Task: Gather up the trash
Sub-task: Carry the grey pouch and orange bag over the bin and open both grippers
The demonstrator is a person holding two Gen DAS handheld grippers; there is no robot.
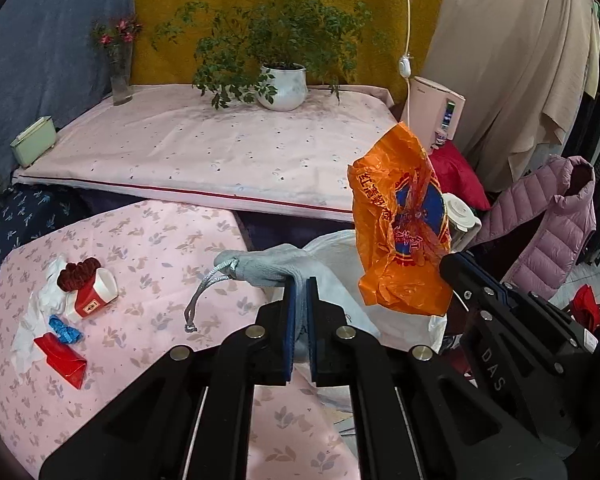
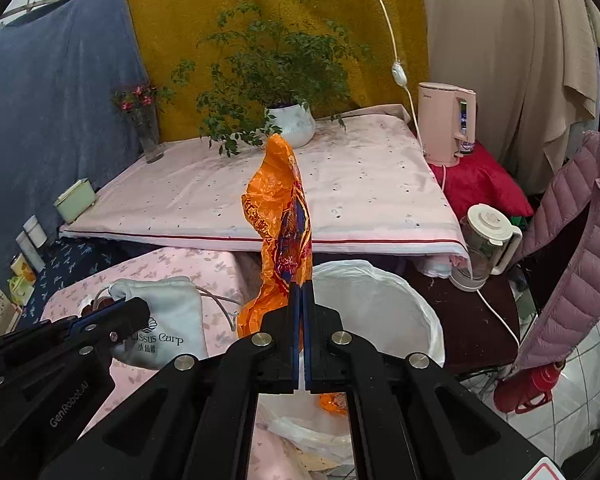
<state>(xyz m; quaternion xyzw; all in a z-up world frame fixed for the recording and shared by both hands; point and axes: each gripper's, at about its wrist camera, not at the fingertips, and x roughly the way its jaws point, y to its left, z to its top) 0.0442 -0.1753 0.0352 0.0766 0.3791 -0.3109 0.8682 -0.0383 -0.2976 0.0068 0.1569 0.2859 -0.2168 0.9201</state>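
Clamped in my right gripper (image 2: pixel 301 300) is a crumpled orange plastic bag (image 2: pixel 278 216), held just above the white-lined trash bin (image 2: pixel 400 300). Left of that bin, my left gripper (image 1: pixel 299 292) is clenched on a grey drawstring pouch (image 1: pixel 268 266), whose cord hangs over the pink floral worktop (image 1: pixel 160 248). Farther left of the bin, on the same worktop, lie a red paper cup (image 1: pixel 96 298), white tissue (image 1: pixel 40 312), a blue wrapper (image 1: pixel 65 330) and a red packet (image 1: pixel 62 358).
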